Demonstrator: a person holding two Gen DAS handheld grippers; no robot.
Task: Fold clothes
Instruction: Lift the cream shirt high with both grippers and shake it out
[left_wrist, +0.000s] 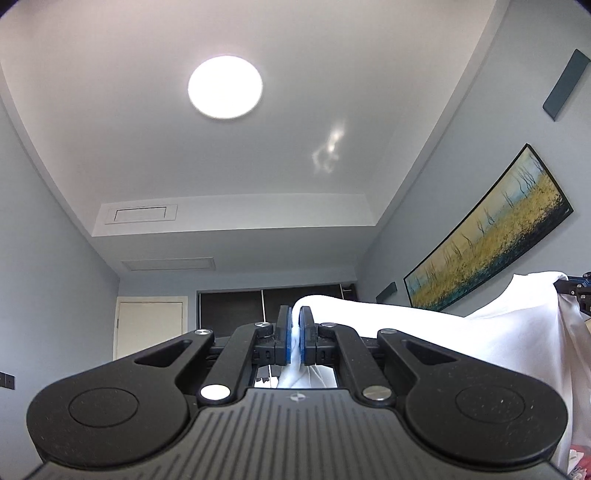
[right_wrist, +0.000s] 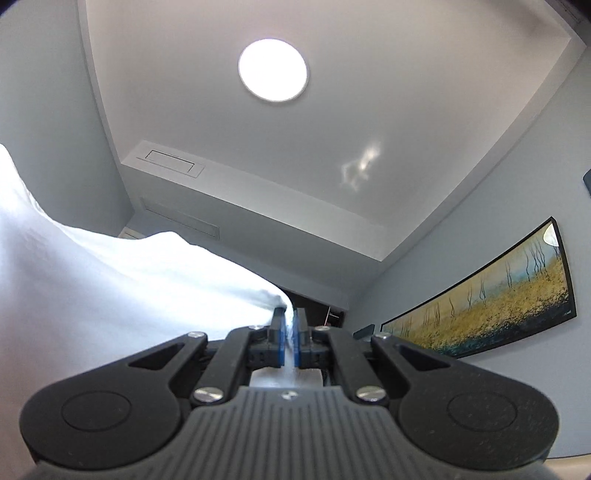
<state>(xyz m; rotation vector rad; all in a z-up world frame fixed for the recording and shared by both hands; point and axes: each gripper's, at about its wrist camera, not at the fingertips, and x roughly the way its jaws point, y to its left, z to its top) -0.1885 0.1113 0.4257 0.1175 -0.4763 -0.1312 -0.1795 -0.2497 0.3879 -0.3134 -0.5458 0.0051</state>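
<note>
A round ceiling lamp (left_wrist: 225, 87) glows at twelve o'clock, with a vent (left_wrist: 140, 214) below it at about eleven. A long framed painting (left_wrist: 491, 236) of yellow reeds hangs on the wall at three o'clock. A pale door (left_wrist: 149, 328) stands at nine o'clock beside a dark wardrobe (left_wrist: 236, 308).

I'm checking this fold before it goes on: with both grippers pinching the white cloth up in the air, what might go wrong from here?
1. The left gripper and right gripper each pinch only a thin edge of the white fabric garment, so it might slip free.
2. The cloth sags between them, so the fold may land uneven.
3. Both cameras face the ceiling; the landing surface is unseen.
</note>
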